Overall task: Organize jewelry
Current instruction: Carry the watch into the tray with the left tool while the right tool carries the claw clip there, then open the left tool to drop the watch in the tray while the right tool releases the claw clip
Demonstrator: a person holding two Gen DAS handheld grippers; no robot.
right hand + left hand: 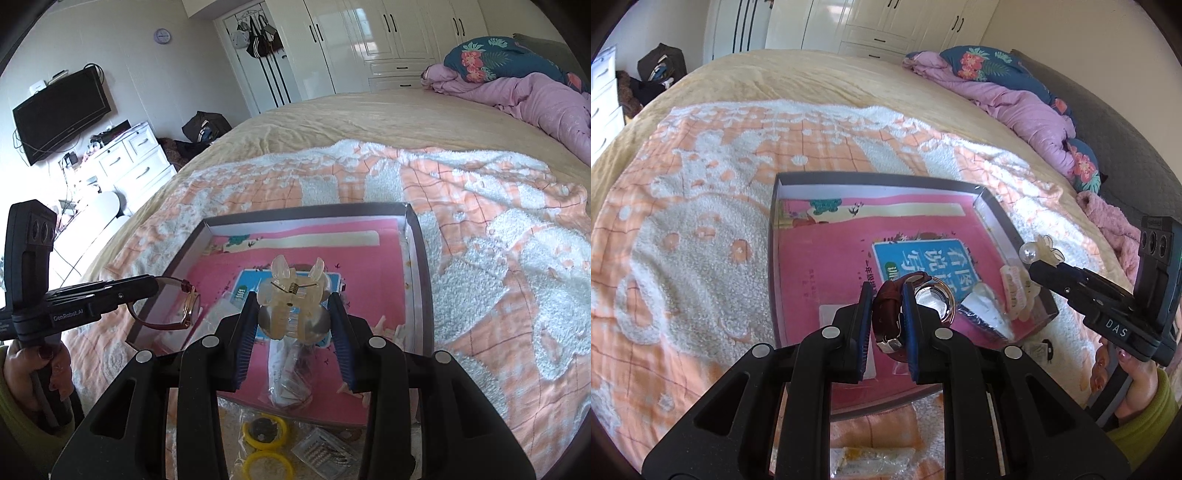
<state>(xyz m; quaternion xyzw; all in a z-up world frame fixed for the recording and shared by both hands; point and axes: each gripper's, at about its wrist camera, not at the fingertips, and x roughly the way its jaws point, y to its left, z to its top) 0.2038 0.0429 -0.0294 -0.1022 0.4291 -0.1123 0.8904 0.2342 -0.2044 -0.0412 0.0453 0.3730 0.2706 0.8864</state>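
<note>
Left gripper (pixel 884 314): jaws pinched tight on the brown leather strap of a gold-rimmed round wristwatch (pixel 923 302), held above the near part of the tray.
Wristwatch count: one, strap looped, dial facing sideways.
Tray (pixel 774 221): one shallow grey-walled cardboard box lid on the peach-and-white fleece blanket (pixel 701 221), its floor covered by a pink picture book with a blue title panel (pixel 820 266).
Already in tray: one clear plastic packet (pixel 286 373) with small contents I cannot make out, plus one pale clip-like piece (pixel 1015 291) at the right wall; possibly more, partly hidden.
Right gripper (pixel 291 314): jaws narrowly set and clamped on a translucent cream claw hair clip with pearl-like beads (pixel 291 295), held over the tray's middle.
Hair clip count: one in the jaws.
Left outside tray, near edge: two yellow plastic rings (pixel 264 432), one small clear packet of silvery beads (pixel 321 448), one more wrapped packet (pixel 871 461).
Progress (judgement): midway; two pieces airborne over the tray, not yet set down, at least four loose items waiting.
</note>
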